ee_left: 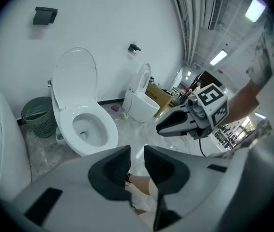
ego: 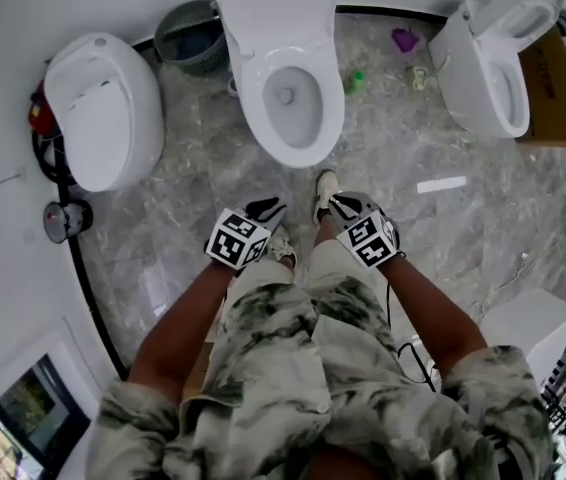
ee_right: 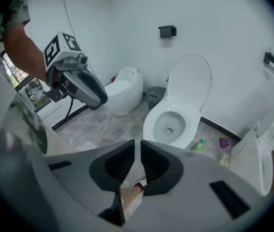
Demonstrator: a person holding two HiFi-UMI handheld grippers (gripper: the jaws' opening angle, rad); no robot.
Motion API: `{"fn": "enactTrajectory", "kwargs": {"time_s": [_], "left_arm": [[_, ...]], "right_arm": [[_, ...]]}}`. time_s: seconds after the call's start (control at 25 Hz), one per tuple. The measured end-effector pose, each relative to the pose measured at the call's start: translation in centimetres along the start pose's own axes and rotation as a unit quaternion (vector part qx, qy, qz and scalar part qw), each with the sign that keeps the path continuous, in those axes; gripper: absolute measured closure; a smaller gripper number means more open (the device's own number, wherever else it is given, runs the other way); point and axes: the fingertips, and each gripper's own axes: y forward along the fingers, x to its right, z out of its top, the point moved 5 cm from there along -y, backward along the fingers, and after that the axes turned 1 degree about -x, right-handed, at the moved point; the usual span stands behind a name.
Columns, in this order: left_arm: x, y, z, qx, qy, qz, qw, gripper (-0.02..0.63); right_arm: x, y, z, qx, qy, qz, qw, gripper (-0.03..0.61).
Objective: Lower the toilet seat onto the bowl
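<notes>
The white toilet [ego: 293, 98] stands straight ahead, its oval bowl open and facing me. Its raised lid panel [ee_left: 75, 76] leans back against the wall, also visible in the right gripper view [ee_right: 191, 81]; I cannot tell whether the seat ring is up with it. Both grippers hang low over the person's knees, well short of the bowl. My left gripper [ego: 271, 208] has a clear gap between its jaws and nothing in it [ee_left: 137, 151]. My right gripper [ego: 329, 204] shows only a thin slit between its jaws, also empty [ee_right: 138, 146].
A closed white toilet [ego: 103, 108] stands at the left and another with its lid up [ego: 493, 68] at the right. A green basket [ego: 188, 33] sits beside the middle toilet. A green bottle [ego: 355, 81], a purple item [ego: 404, 39] and a cardboard box [ego: 553, 88] lie further right.
</notes>
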Motion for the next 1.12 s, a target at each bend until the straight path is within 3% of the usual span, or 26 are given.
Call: {"fn": "enactTrajectory", "kwargs": {"time_s": [0.24, 0.72, 1.12], "left_arm": [[3.6, -5.9, 2.3, 0.023, 0.018, -0.007, 0.9996, 0.532], [9.9, -17.0, 6.9, 0.111, 0.029, -0.012, 0.9934, 0.569], [12.7, -21.9, 7.2, 0.15, 0.027, -0.007, 0.9882, 0.591]], "right_arm": [[-2.3, -6.2, 3.6, 0.035, 0.004, -0.011, 0.999, 0.52], [-6.4, -17.1, 10.3, 0.111, 0.002, 0.004, 0.994, 0.538], [-9.3, -22.0, 12.2, 0.145, 0.007, 0.021, 0.989, 0.555]]}}
